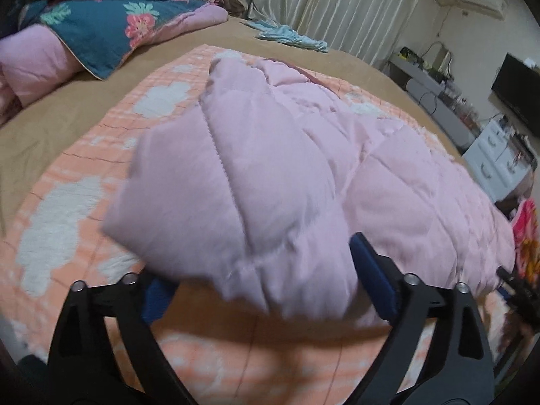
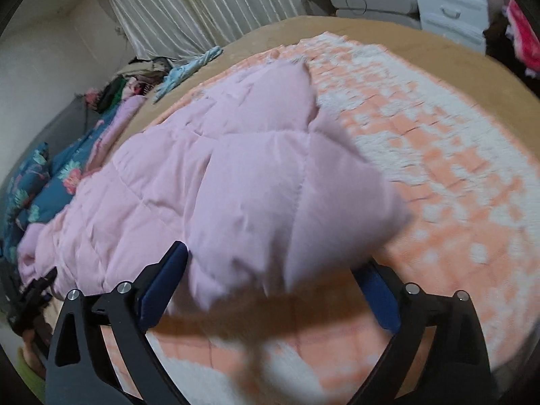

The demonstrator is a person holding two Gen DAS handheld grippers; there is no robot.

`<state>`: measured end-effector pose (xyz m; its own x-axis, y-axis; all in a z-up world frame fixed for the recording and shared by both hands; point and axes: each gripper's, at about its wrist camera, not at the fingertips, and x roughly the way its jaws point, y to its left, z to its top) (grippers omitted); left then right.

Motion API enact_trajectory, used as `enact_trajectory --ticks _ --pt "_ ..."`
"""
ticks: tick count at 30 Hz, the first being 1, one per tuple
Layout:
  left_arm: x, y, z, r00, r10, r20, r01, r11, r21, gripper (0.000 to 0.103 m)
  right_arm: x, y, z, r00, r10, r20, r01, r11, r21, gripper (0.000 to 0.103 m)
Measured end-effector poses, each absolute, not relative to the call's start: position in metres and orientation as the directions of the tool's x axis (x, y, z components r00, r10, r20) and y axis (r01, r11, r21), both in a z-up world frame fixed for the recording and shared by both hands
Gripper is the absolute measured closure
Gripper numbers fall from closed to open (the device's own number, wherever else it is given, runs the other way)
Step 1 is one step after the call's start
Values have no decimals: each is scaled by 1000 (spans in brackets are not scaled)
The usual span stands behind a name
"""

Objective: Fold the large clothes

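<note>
A pink quilted padded garment [image 1: 287, 168] lies across an orange-and-white blanket [image 1: 67, 209] on the bed. In the left wrist view my left gripper [image 1: 266, 290] has its blue-padded fingers [image 1: 371, 276] spread wide, with one corner of the garment between them, lifted off the blanket and casting a shadow. In the right wrist view my right gripper [image 2: 270, 287] is likewise spread wide around the other corner of the garment [image 2: 253, 185], also raised above the blanket [image 2: 438, 168]. Whether the fingers [image 2: 162, 287] press the fabric is not visible. The view is blurred.
A teal floral quilt with pink lining [image 1: 94, 23] is heaped at the bed's far side. Light blue clothing [image 1: 293, 37] lies near the curtains [image 1: 337, 6]. White drawers [image 1: 499, 155], a desk and a dark screen [image 1: 519, 94] stand beside the bed. The other gripper's tip [image 1: 516, 287] shows at the right edge.
</note>
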<state>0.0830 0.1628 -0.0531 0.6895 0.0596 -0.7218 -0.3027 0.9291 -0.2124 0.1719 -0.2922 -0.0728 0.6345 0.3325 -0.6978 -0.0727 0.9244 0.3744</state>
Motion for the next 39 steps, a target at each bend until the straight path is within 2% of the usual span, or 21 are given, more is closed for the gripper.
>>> enact_trajectory --ticks 1,5,15,23,39 --pt "78 162 -51 686 64 -724 -306 929 -207 10 164 -294 -67 649 308 -695 -74 935 346 6" --pt "57 150 -31 691 87 -717 -292 942 -167 9 130 -293 -32 712 274 -647 -109 953 283 4" --pt "22 105 14 766 21 -643 -172 970 -174 9 71 -262 24 767 320 -556 -237 947 218 4" --pt "8 68 24 786 -45 -617 -85 980 -180 9 38 -233 30 737 370 -565 -315 928 197 4" --pt "2 38 17 763 -31 -645 -65 990 -125 9 24 -209 29 711 412 -570 -370 908 196 4"
